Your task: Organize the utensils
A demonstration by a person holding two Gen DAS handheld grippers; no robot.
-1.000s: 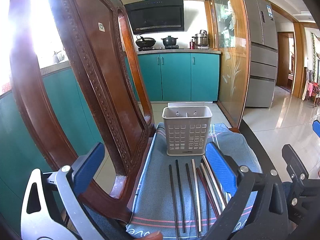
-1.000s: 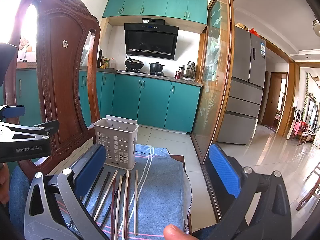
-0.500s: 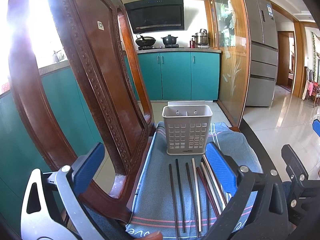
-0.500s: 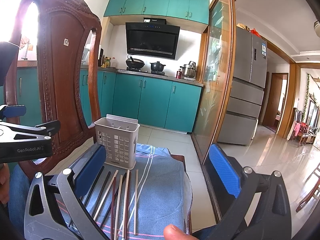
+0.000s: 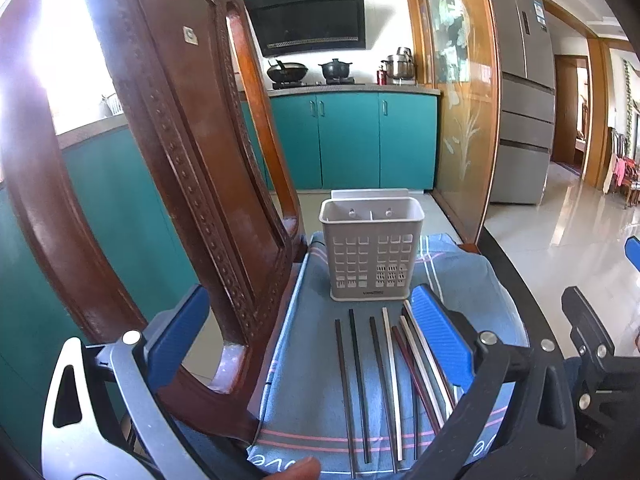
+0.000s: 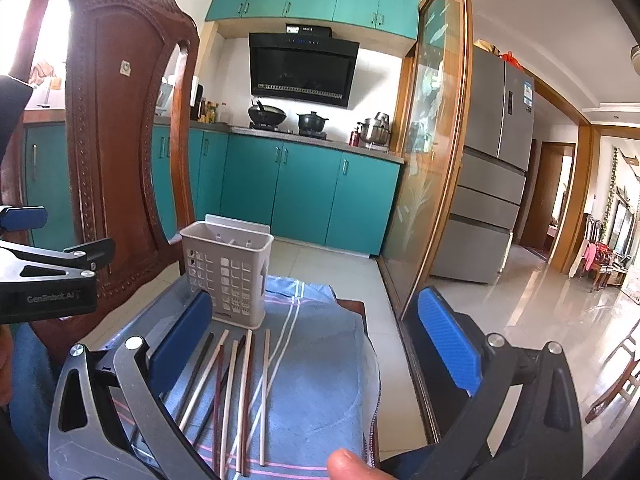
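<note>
Several chopsticks (image 5: pixel 384 376), black, white and dark red, lie side by side on a blue cloth (image 5: pixel 312 392). A grey perforated utensil holder (image 5: pixel 372 256) stands upright and empty just beyond their far ends. My left gripper (image 5: pixel 312 340) is open and empty, held above the near ends of the chopsticks. In the right wrist view the chopsticks (image 6: pixel 240 384) and the holder (image 6: pixel 226 276) show at lower left. My right gripper (image 6: pixel 316 344) is open and empty, above the cloth (image 6: pixel 320 380) to the right of the chopsticks.
A carved wooden chair back (image 5: pixel 168 168) rises close on the left of the cloth. A glass sliding door (image 5: pixel 460 120) stands beyond on the right. Kitchen cabinets (image 5: pixel 352 140) and a fridge (image 5: pixel 524 96) are far behind. The left gripper's body (image 6: pixel 44 276) shows at the right view's left edge.
Both views have shifted slightly; the holder and chopsticks sit a little differently in frame. Both grippers stay open and empty.
</note>
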